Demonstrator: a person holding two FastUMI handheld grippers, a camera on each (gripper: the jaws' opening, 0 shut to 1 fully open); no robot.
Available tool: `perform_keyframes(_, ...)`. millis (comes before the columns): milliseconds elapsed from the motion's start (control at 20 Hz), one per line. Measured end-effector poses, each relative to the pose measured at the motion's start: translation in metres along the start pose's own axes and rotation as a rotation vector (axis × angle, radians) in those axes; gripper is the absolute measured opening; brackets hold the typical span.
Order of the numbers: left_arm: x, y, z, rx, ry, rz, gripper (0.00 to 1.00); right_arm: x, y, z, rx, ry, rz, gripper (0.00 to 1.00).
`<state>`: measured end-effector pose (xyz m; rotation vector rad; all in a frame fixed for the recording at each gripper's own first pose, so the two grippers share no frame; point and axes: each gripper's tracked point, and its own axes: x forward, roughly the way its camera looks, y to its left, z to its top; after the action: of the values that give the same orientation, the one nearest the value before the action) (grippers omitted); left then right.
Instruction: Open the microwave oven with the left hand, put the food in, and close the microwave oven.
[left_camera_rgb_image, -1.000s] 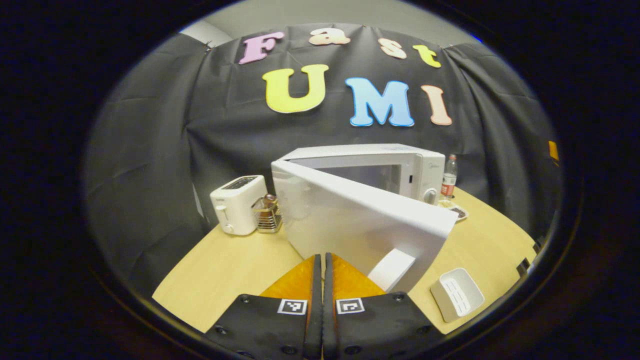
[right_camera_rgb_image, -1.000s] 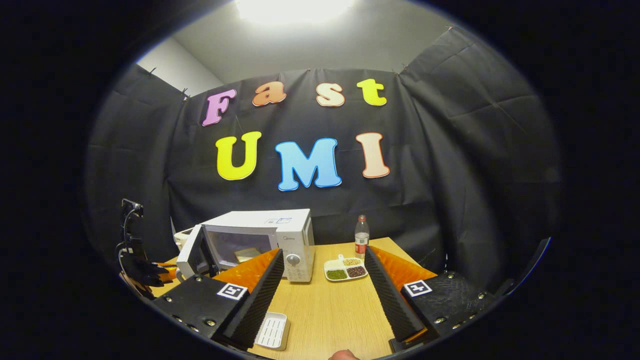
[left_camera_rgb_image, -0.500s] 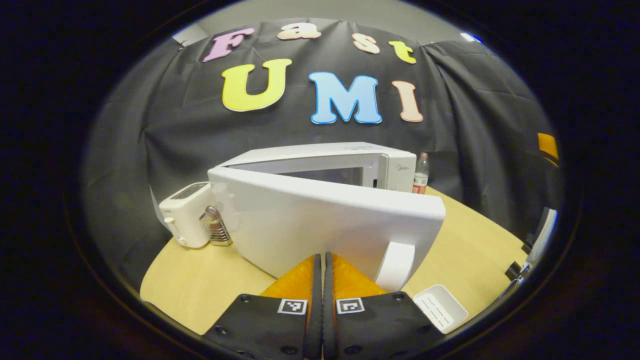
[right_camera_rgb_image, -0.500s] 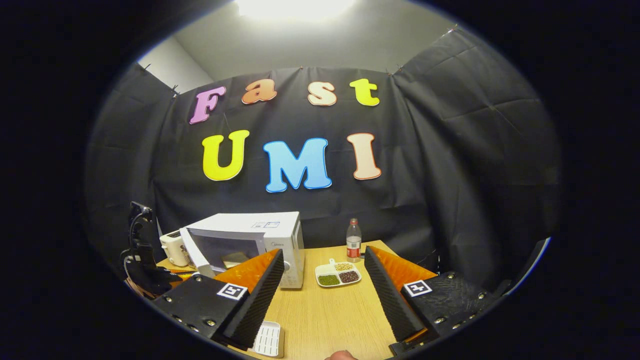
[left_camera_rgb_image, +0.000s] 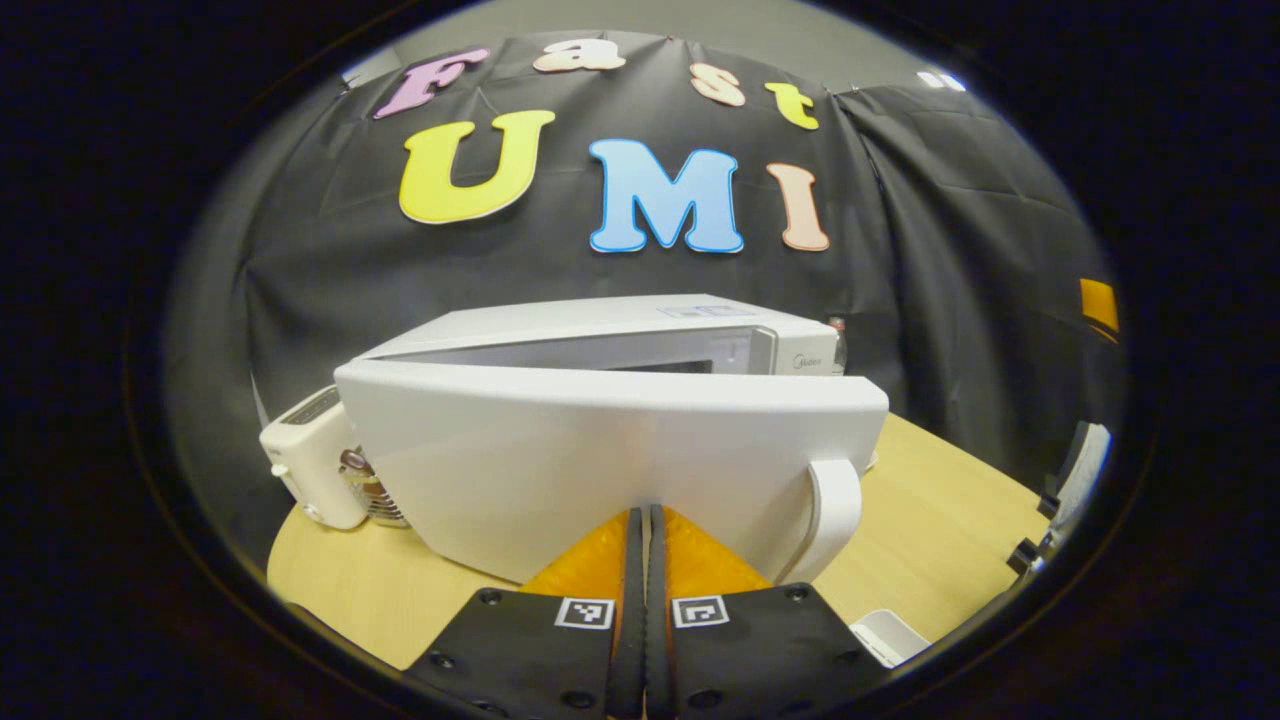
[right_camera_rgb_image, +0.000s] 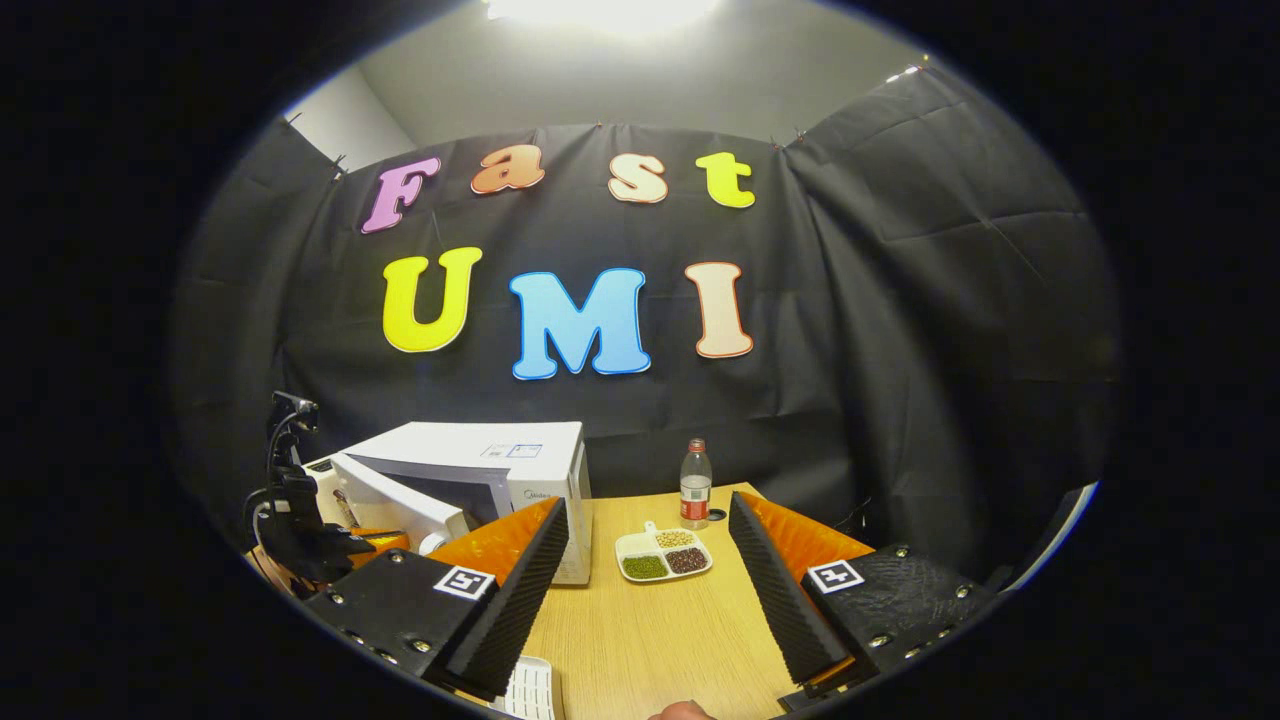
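The white microwave (left_camera_rgb_image: 600, 320) has its door (left_camera_rgb_image: 600, 450) partly open, a narrow gap showing along the top. My left gripper (left_camera_rgb_image: 645, 512) is shut with nothing in it, its tips against the door's outer face, just left of the white handle (left_camera_rgb_image: 836, 510). In the right gripper view the microwave (right_camera_rgb_image: 490, 455) stands at the left with the door (right_camera_rgb_image: 385, 497) angled close to the body and the left gripper (right_camera_rgb_image: 372, 541) in front of it. My right gripper (right_camera_rgb_image: 648, 515) is open above the table, holding nothing. The door hides the inside of the oven.
A white toaster (left_camera_rgb_image: 305, 460) and a small metal rack (left_camera_rgb_image: 370, 490) stand left of the microwave. On the wooden table (right_camera_rgb_image: 660, 630) are a divided plate of beans (right_camera_rgb_image: 662, 555), a bottle (right_camera_rgb_image: 695, 485) and a white ribbed tray (right_camera_rgb_image: 530, 690) near the front edge.
The microwave door has swung further toward the body, with the shut left gripper following against it. The right gripper has stayed open and drifted slightly.
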<state>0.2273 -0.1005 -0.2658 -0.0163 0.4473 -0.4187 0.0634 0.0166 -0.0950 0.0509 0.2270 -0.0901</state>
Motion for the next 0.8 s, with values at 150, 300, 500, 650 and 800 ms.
perform_keyframes(150,0.017,0.000,0.001,-0.008,0.000,-0.014,0.07,0.006,0.001,-0.003,-0.012,0.013,-0.018,0.98)
perform_keyframes(300,0.030,0.003,0.009,0.006,-0.017,-0.020,0.07,0.011,0.002,-0.005,-0.010,0.022,-0.033,0.98)
perform_keyframes(500,0.051,0.011,0.017,-0.015,-0.026,-0.027,0.07,0.016,0.006,-0.008,-0.032,0.031,-0.047,0.98)
perform_keyframes(650,0.066,0.015,0.026,-0.034,-0.038,-0.028,0.07,0.021,0.011,-0.008,-0.042,0.039,-0.050,0.98)
perform_keyframes(800,0.069,0.013,0.028,-0.056,-0.051,-0.046,0.12,0.026,0.016,-0.012,-0.047,0.047,-0.053,0.98)
